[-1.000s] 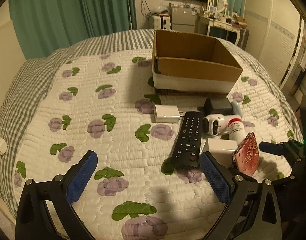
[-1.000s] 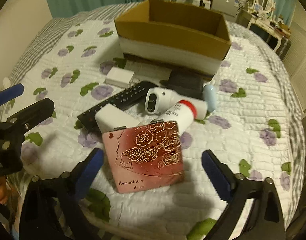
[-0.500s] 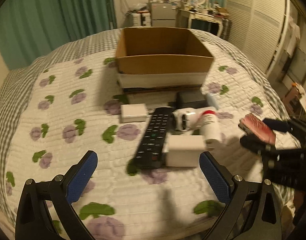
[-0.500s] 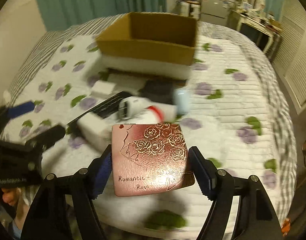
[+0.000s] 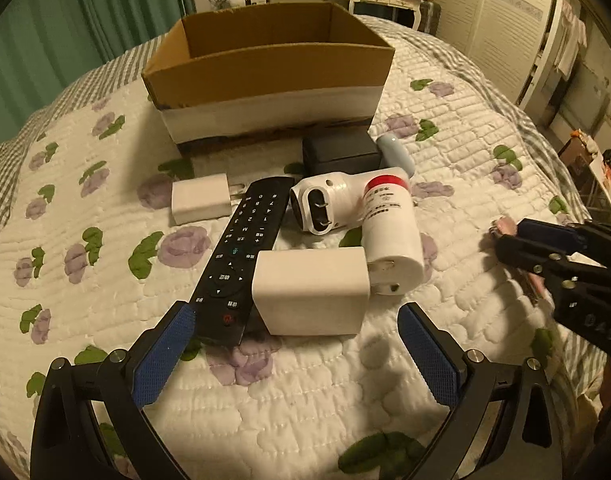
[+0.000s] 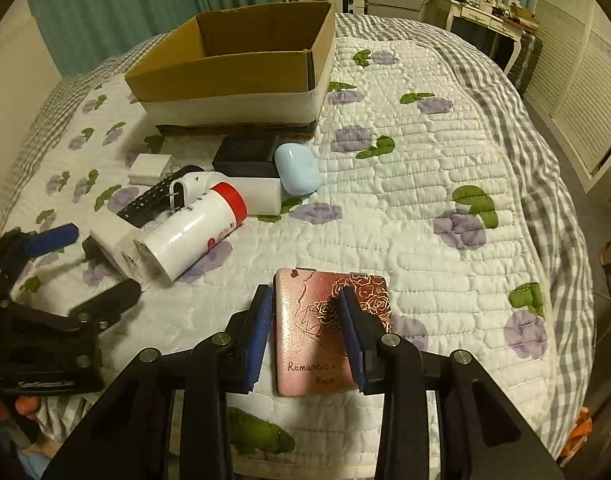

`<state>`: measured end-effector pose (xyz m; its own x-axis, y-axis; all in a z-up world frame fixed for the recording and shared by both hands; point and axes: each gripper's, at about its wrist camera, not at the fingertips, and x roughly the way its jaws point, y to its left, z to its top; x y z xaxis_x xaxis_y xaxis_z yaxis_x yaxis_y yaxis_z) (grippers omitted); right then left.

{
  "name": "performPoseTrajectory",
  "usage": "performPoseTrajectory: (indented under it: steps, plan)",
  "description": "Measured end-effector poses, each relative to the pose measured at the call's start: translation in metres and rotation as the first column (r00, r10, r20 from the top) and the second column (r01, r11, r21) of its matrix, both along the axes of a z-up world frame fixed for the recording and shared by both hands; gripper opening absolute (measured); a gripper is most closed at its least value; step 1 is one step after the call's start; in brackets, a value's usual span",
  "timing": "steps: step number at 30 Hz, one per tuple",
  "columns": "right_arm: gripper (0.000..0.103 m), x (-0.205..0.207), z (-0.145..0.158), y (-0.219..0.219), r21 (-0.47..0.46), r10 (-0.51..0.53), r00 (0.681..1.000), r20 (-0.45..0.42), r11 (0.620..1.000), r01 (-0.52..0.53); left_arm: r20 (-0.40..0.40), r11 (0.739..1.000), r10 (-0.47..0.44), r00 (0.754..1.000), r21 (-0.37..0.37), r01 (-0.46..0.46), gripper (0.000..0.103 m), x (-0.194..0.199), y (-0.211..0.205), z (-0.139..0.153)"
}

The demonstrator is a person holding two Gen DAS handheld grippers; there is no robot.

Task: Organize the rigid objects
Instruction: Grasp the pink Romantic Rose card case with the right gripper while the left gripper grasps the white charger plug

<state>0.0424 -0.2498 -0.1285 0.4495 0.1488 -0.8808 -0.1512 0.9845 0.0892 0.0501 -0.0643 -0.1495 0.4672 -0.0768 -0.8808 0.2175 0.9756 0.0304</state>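
The right tool (image 6: 305, 336), its jaws just closing, pinches the pink tin (image 6: 317, 320), next lifting it to the far cardboard box (image 6: 233, 76); the left tool (image 5: 293, 352) gapes empty.

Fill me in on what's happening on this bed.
A person with a handheld gripper in each hand is tidying small items off the quilt. The right gripper has just been closing on the pink rose-print case. The left gripper hangs open before the white charger and the black remote. The cardboard box behind looks empty.
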Motion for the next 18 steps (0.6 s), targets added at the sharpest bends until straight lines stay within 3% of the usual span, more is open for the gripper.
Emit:
performPoseTrajectory:
  steps: [4,10,11,14,17,18]
  plan:
    - [0.033,0.001,-0.002,-0.006,0.008,-0.009,1.000,0.002,1.000,0.009,0.018,1.000,-0.014,1.000,0.001,0.014,0.101,0.004,-0.003,0.001]
    - [0.023,-0.001,0.005,-0.003,0.006,-0.003,1.000,0.026,1.000,0.003,0.021,0.998,-0.057,0.998,-0.001,0.057,0.101,0.005,-0.008,-0.003]
    - [0.016,-0.001,0.006,-0.003,0.014,0.000,1.000,0.027,1.000,0.000,0.020,0.998,-0.060,0.998,-0.005,0.060,0.101,0.005,-0.009,-0.004]
    - [0.016,-0.002,0.007,-0.002,0.016,0.005,1.000,0.025,1.000,-0.005,0.011,0.999,-0.050,0.999,-0.001,0.050,0.099,0.009,-0.008,-0.008]
    - [0.014,-0.004,0.009,-0.005,0.022,0.000,0.999,0.032,1.000,-0.001,0.025,0.999,-0.053,0.998,-0.002,0.053,0.086,0.007,-0.009,-0.006]
    - [0.013,-0.005,0.010,-0.006,0.024,-0.003,0.999,0.038,1.000,0.002,0.029,0.998,-0.055,0.998,0.006,0.055,0.069,0.006,-0.009,-0.005]
